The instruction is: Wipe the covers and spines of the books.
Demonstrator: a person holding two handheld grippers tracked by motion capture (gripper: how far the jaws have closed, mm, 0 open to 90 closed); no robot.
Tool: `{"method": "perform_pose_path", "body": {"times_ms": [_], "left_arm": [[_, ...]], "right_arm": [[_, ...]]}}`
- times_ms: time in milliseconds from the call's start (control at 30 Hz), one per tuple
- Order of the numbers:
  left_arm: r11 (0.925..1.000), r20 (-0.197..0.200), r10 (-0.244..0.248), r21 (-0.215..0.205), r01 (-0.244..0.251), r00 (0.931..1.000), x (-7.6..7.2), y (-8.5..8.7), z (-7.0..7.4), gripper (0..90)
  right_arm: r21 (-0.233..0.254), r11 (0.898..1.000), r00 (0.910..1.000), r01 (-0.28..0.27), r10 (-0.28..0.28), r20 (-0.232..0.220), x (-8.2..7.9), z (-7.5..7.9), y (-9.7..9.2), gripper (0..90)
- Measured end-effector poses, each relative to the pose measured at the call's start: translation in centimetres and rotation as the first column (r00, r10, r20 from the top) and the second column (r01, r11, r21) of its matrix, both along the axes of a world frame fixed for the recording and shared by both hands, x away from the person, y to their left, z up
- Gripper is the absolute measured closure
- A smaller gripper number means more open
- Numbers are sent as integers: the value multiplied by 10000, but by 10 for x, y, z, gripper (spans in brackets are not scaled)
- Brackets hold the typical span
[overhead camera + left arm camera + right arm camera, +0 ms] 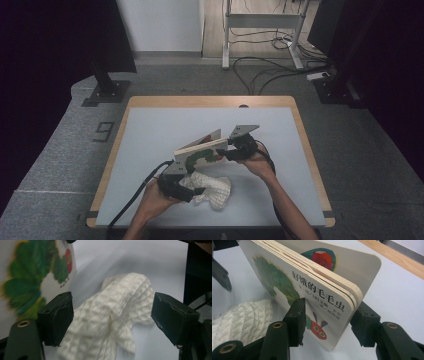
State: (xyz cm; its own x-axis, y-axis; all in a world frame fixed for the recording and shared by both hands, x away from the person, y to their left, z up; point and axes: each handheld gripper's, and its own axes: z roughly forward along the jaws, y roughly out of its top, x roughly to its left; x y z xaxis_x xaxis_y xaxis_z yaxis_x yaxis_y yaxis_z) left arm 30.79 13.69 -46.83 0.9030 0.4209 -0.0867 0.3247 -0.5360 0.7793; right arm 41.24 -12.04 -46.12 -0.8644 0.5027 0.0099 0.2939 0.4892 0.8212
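1. Near left, the left tool (192,189) has its jaws apart around the white knitted cloth (112,315), which lies on the surface (150,145).
2. Farther right, the right tool (226,152) is clamped on the board book (312,292), standing on edge.

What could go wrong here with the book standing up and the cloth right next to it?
The board book stands on edge, clamped near one end by the right hand-held gripper; it could tip or twist. Its back cover splays open, so the grip may slip off. The left hand-held gripper, open over the white knitted cloth, might nudge the book.
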Motion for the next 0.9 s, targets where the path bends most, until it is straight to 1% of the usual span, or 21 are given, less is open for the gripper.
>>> {"method": "perform_pose_path", "body": {"times_ms": [67,200,267,367,467,567,633,733,800,900], "left_arm": [[10000,-59,-92,-4,92,9999,2,-7,-3,188],[9992,-64,-296,273,298,9995,7,-20,-13,204],[9987,-139,-327,386,332,9994,8,-23,-19,230],[9944,-123,-373,987,383,9992,9,-27,-29,256],[9915,-188,-428,1218,448,9989,9,-29,-34,306],[9885,-55,-445,1445,448,9990,8,-30,-36,367],[9846,19,-516,1675,505,9987,8,-30,-37,428],[9843,2,-409,1717,403,9992,9,-30,-39,537],[9843,22,-355,1729,346,9994,9,-30,-37,605],[9863,230,-211,1639,171,9995,6,-29,-31,678]], "right_arm": [[-9,10000,10000,-17,17,23,0,0,0,475],[-7,10000,10000,-8,8,22,0,0,0,474],[-5,10000,10000,-15,15,28,-1,0,0,473],[12,10000,10000,-2,2,7,-2,0,0,467],[-2,10000,10000,-26,26,16,-2,0,0,461],[3,10000,10000,-9,9,15,-3,0,0,456],[4,10000,10000,12,-12,35,-3,0,0,454],[9,10000,10000,21,-21,33,-3,0,1,454],[15,10000,10000,26,-26,35,-3,0,1,453],[8,10000,10000,13,-13,42,-3,-1,1,451]]}}
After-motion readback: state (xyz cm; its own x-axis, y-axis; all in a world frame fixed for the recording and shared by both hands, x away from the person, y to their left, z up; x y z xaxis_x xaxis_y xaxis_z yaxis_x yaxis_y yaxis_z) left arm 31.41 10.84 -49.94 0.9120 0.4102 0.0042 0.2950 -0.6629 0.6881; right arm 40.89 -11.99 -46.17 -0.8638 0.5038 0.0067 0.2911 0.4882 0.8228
